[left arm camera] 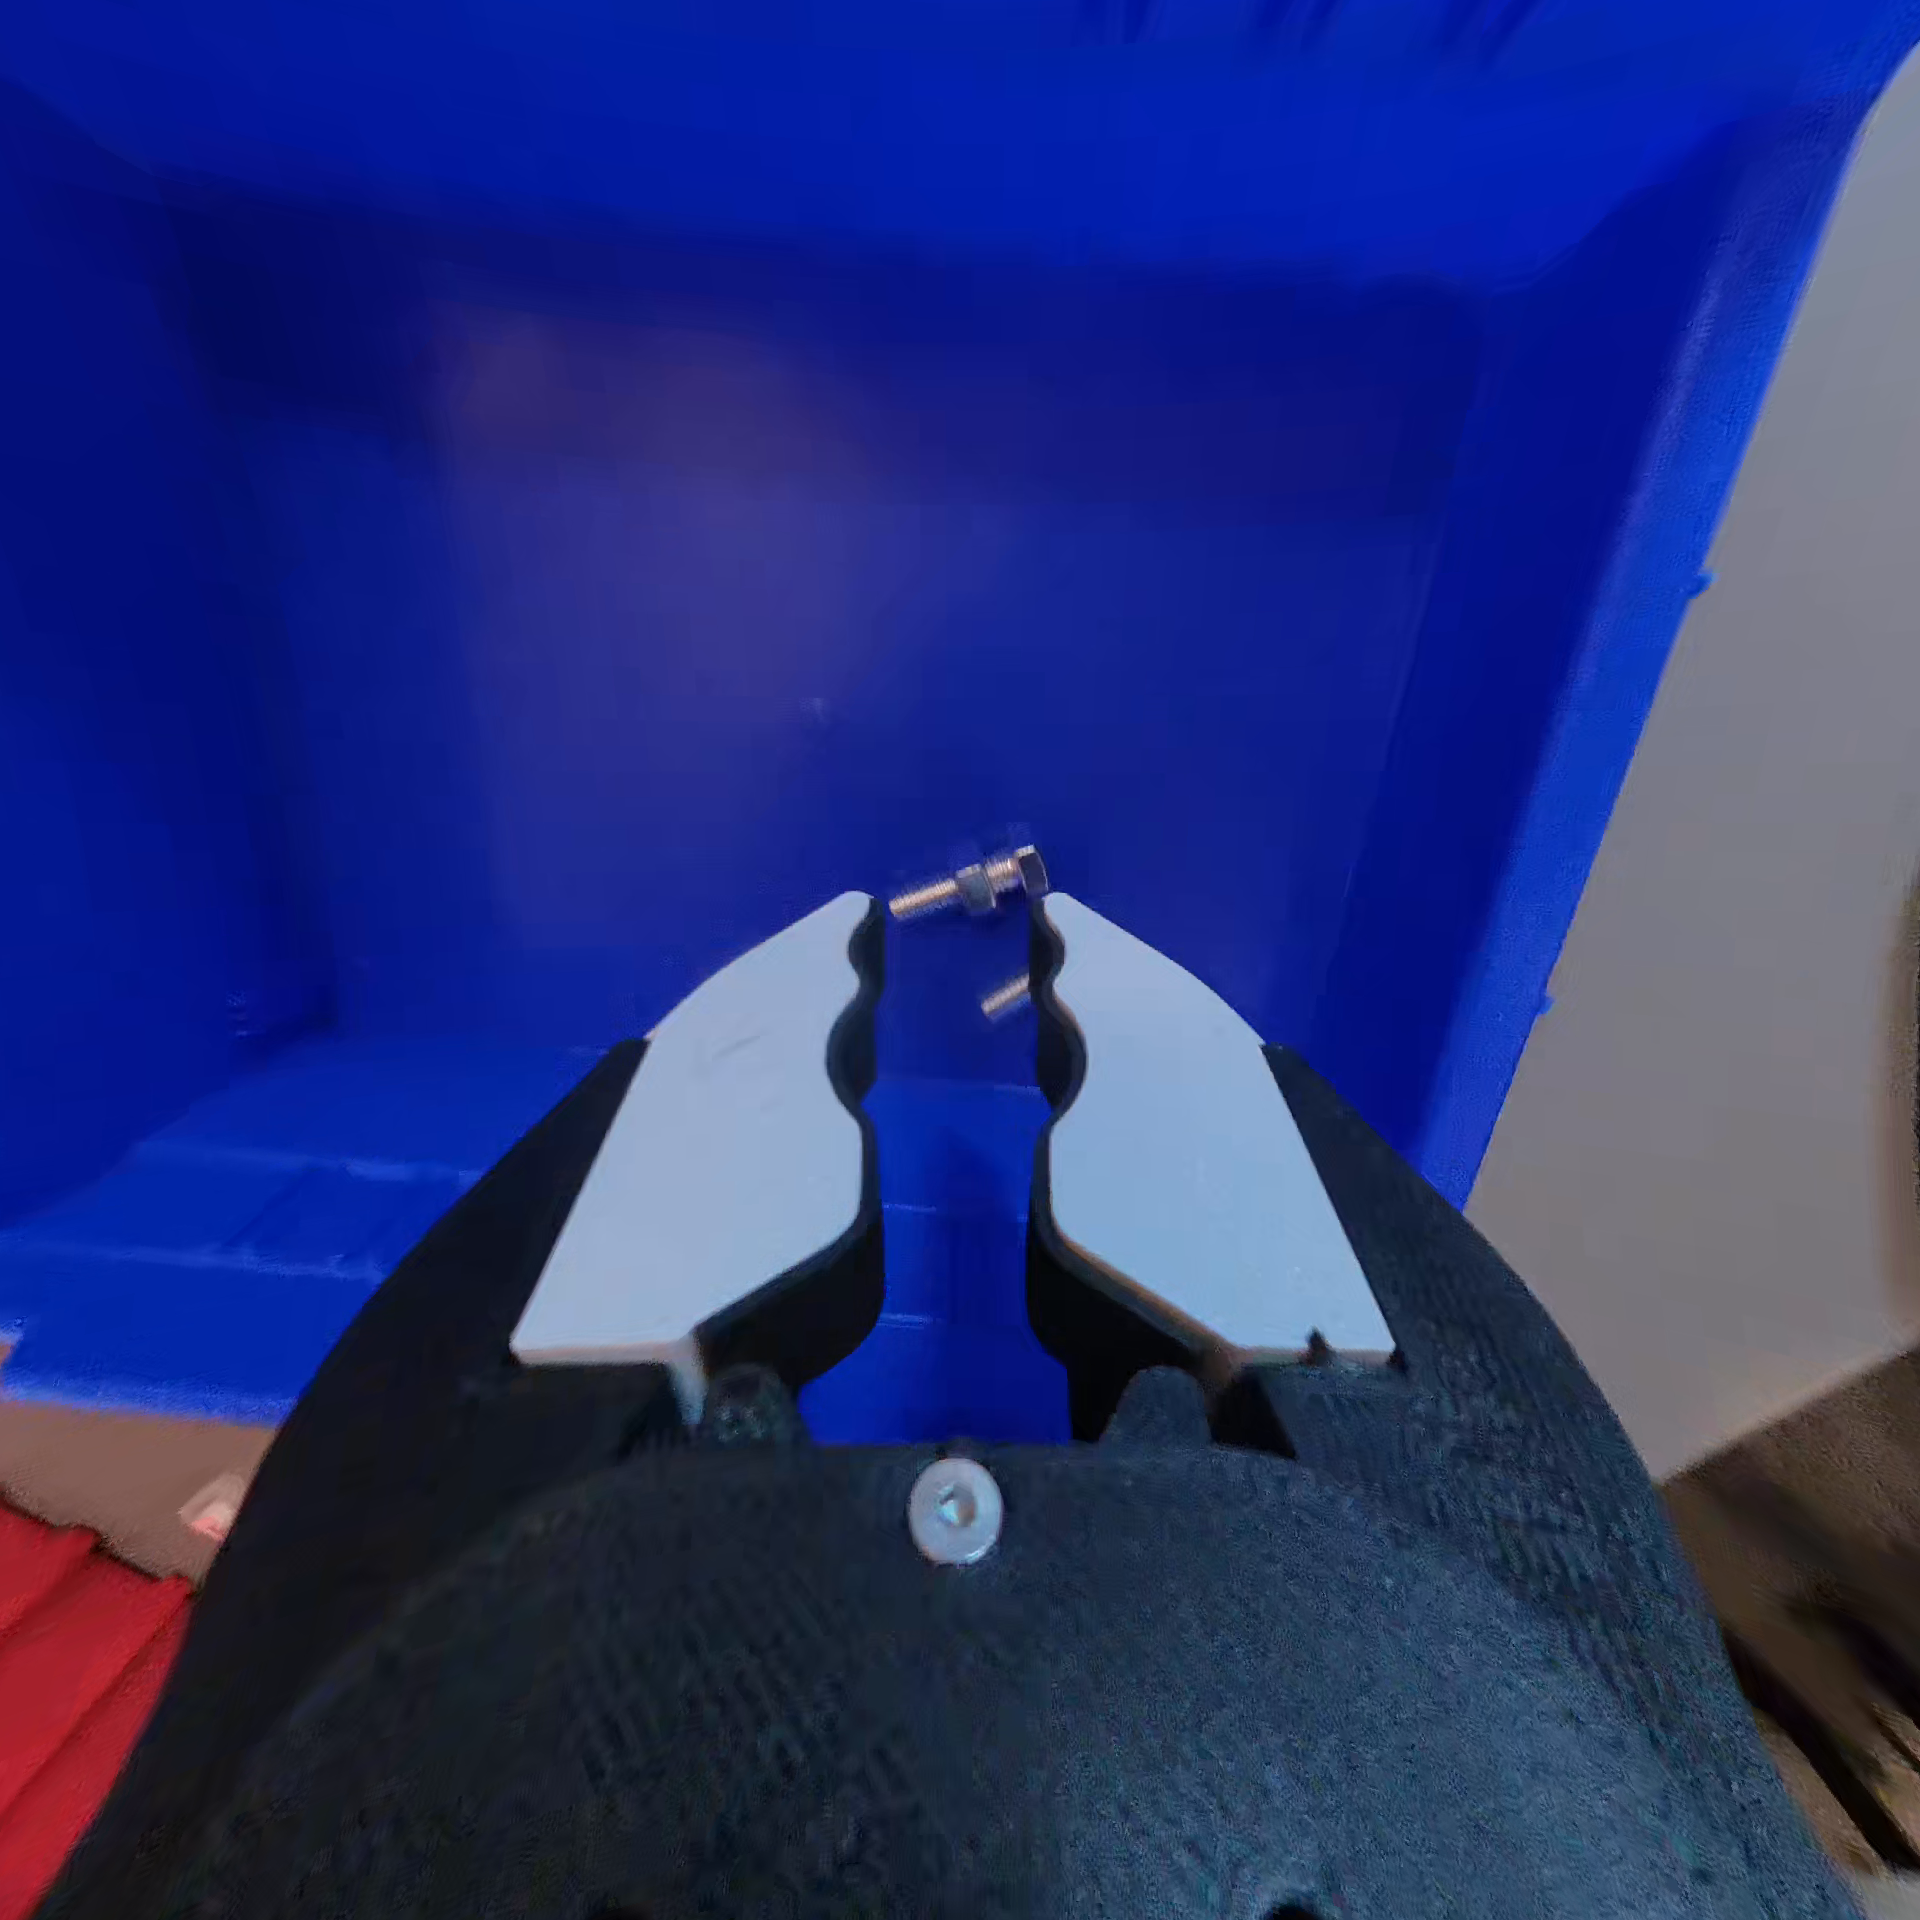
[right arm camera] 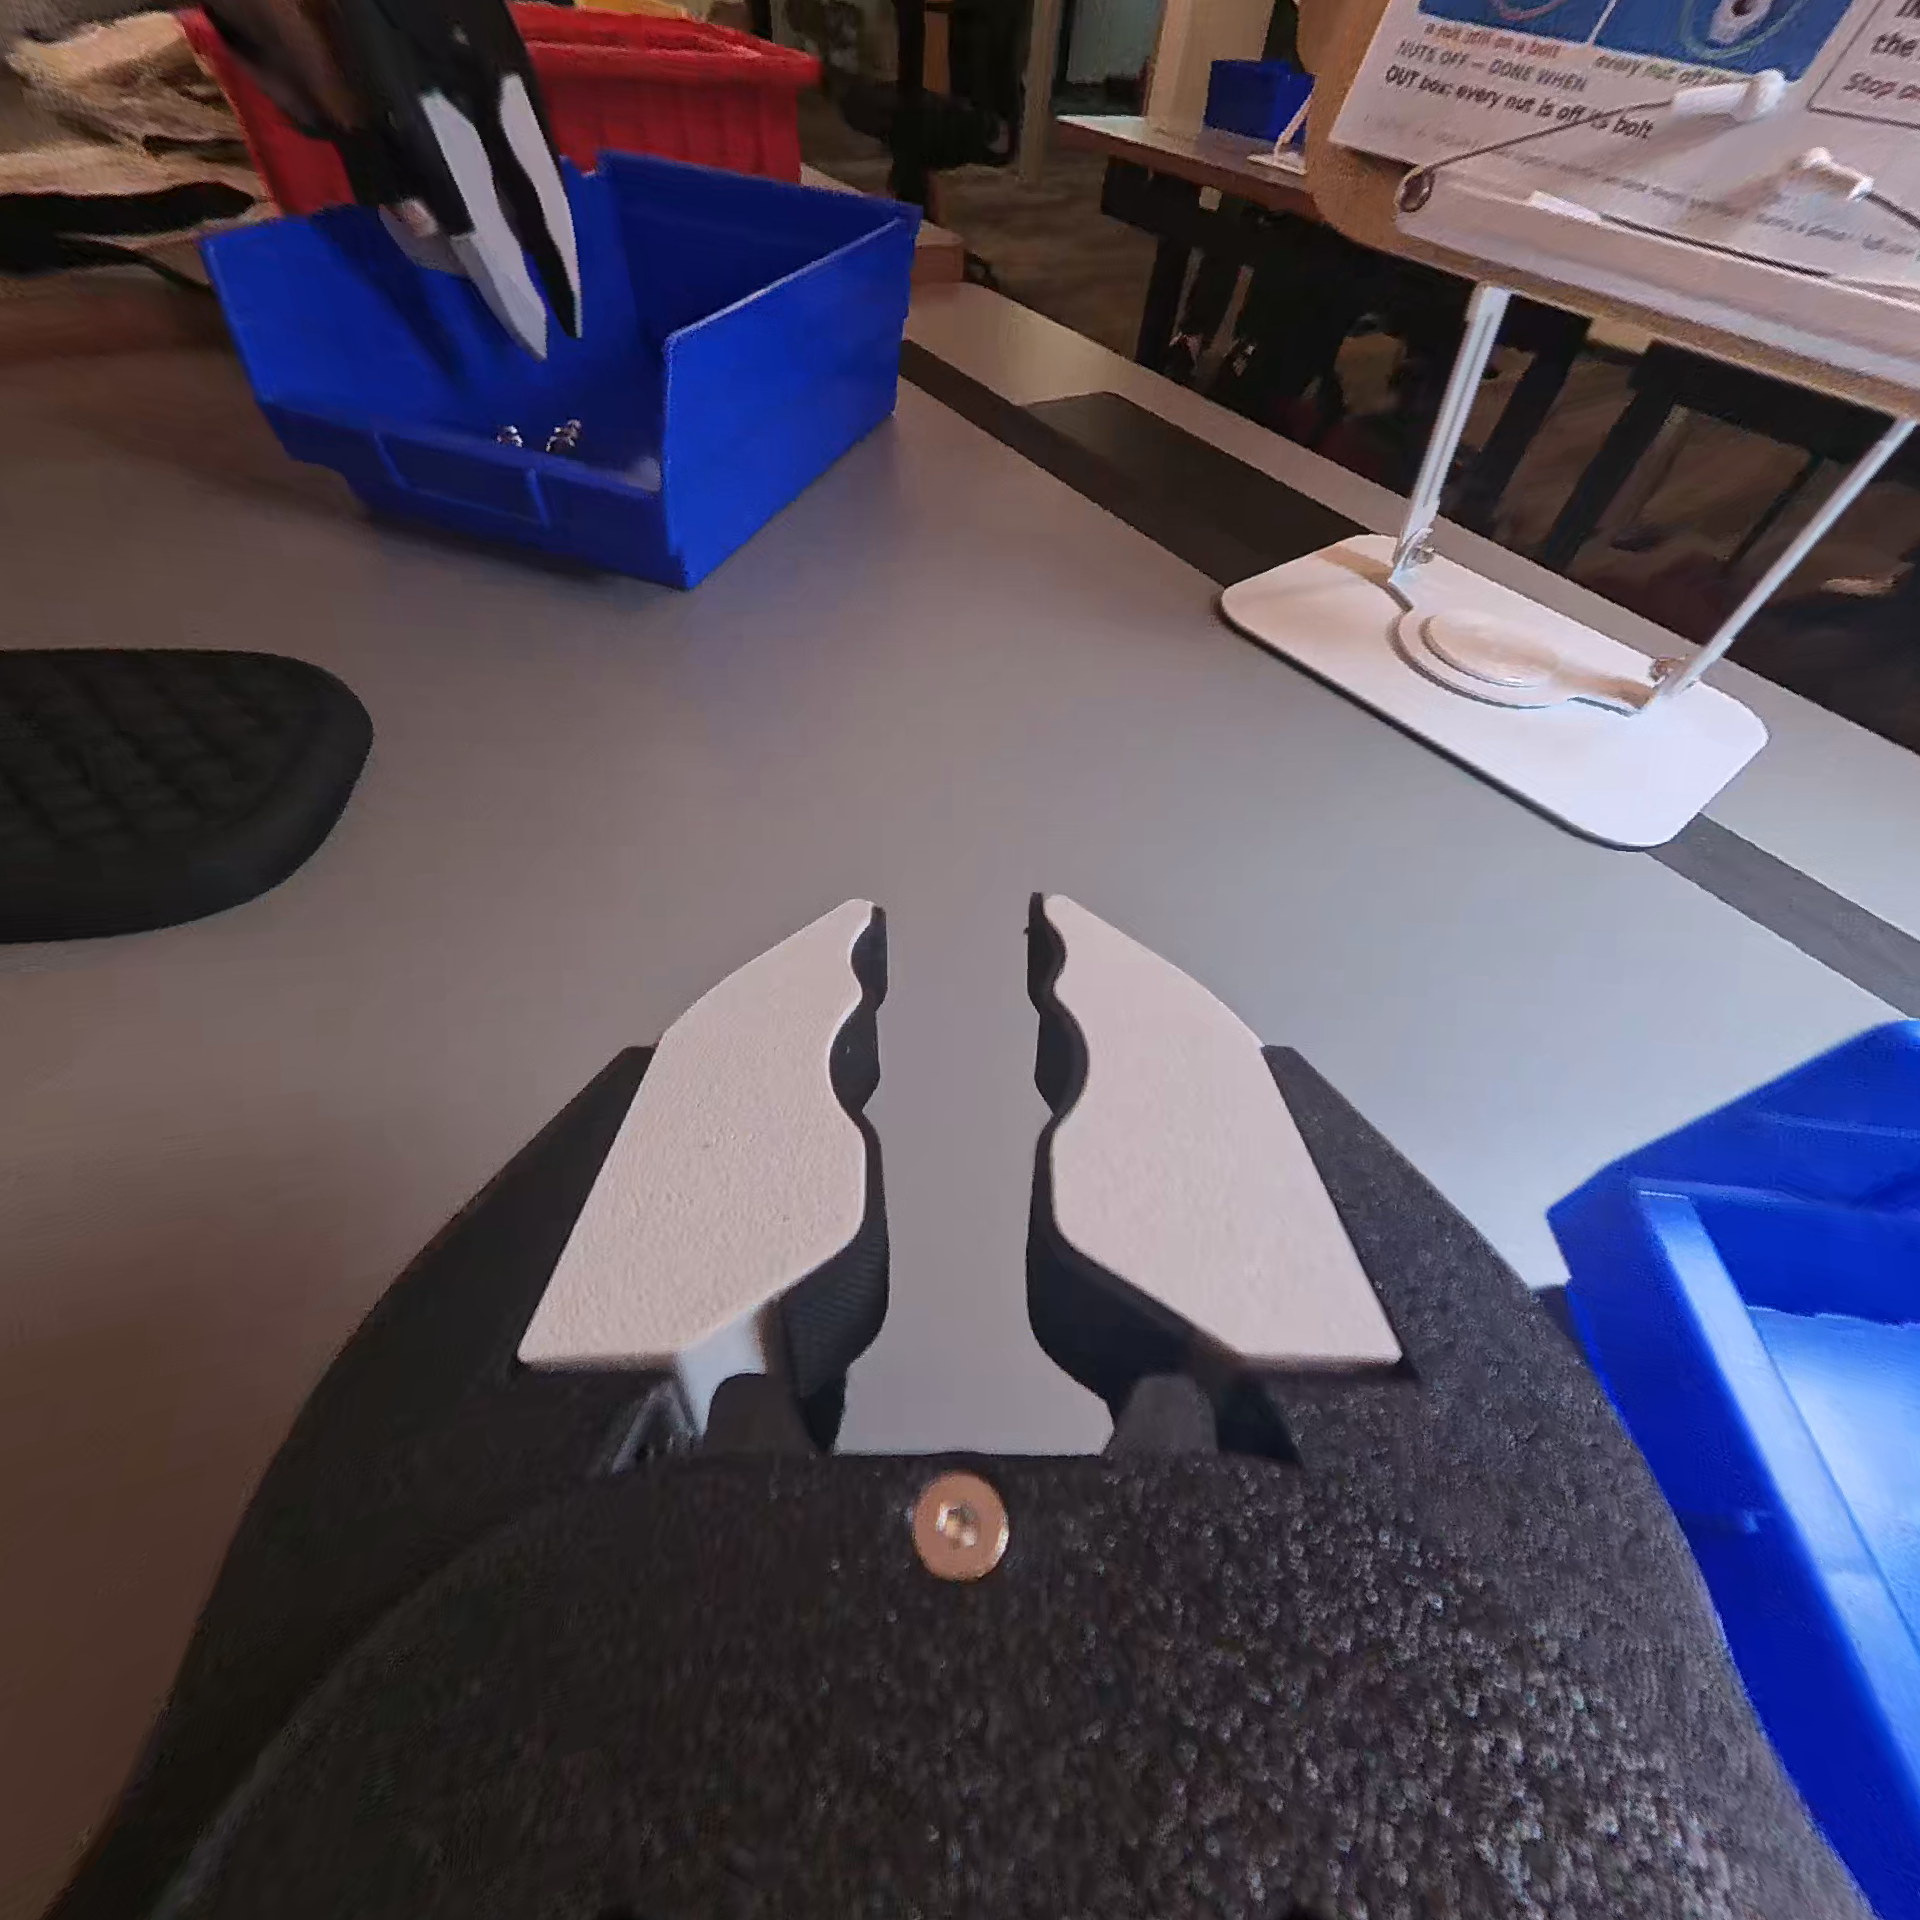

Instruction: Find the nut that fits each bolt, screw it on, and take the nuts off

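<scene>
L gripper (left arm camera: 956, 914): jaws parted, gripping nothing, tips just short of a small silver bolt with nut threaded on (left arm camera: 961, 886) on the floor of a blue plastic bin (left arm camera: 623, 520); second short bolt (left arm camera: 1003, 1003) beside it. R gripper (right arm camera: 956, 914): jaws apart, empty, over grey tabletop (right arm camera: 1039, 707). Only the R view shows the black mesh pad (right arm camera: 156, 779), white doc stand (right arm camera: 1496, 707), second blue bin (right arm camera: 1766, 1351).

Two bolts (left arm camera: 961, 894) side by side in bin (left arm camera: 623, 623).

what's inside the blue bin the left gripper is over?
Blue bin holds a bolt with a nut on it and a second bolt, partly hidden behind the open left gripper.
</scene>
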A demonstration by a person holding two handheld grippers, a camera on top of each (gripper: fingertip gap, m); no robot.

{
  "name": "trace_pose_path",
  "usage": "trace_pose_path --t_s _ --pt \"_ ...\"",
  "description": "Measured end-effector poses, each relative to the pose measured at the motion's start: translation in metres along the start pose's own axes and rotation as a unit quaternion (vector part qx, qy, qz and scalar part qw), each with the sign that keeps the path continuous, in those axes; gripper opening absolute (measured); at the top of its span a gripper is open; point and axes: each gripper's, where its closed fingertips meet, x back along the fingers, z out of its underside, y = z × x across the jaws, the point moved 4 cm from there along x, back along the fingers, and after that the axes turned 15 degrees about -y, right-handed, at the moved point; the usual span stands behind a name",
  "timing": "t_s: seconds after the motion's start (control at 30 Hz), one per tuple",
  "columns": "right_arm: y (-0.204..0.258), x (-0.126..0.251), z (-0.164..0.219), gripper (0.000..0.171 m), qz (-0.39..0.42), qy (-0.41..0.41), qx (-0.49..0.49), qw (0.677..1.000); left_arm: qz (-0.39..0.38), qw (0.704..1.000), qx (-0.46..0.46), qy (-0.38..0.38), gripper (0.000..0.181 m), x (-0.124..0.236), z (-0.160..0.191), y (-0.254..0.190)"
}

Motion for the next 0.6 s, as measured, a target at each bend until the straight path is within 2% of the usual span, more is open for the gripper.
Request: trace_pose_path --t_s 0.13,0.27,0.4,0.5,0.57,0.6 --pt "0.003 0.000 0.004 0.025 -0.006 0.007 0.000 1.000 0.032 0.995 0.060 0.070 0.039 -0.016 0.009 0.000" --pt "0.001 0.001 0.006 0.024 -0.004 0.003 -0.003 1.000 0.031 0.990 0.067 0.118 0.046 -0.028 0.014 -0.009" --pt "0.003 0.000 0.009 0.023 -0.009 0.004 -0.012 1.000 -0.014 0.985 0.060 0.161 0.037 -0.039 0.020 -0.002" --pt "0.007 0.000 0.011 0.023 -0.013 0.004 -0.009 1.000 -0.018 0.988 0.039 0.150 0.032 -0.041 0.013 -0.004" --pt "0.009 0.000 0.012 0.022 -0.017 0.004 -0.007 1.000 -0.030 0.992 0.009 0.118 0.021 -0.041 0.005 -0.007" --pt "0.010 0.000 0.012 0.022 -0.018 0.004 -0.006 1.000 -0.038 0.994 -0.010 0.103 0.009 -0.040 0.001 -0.009"
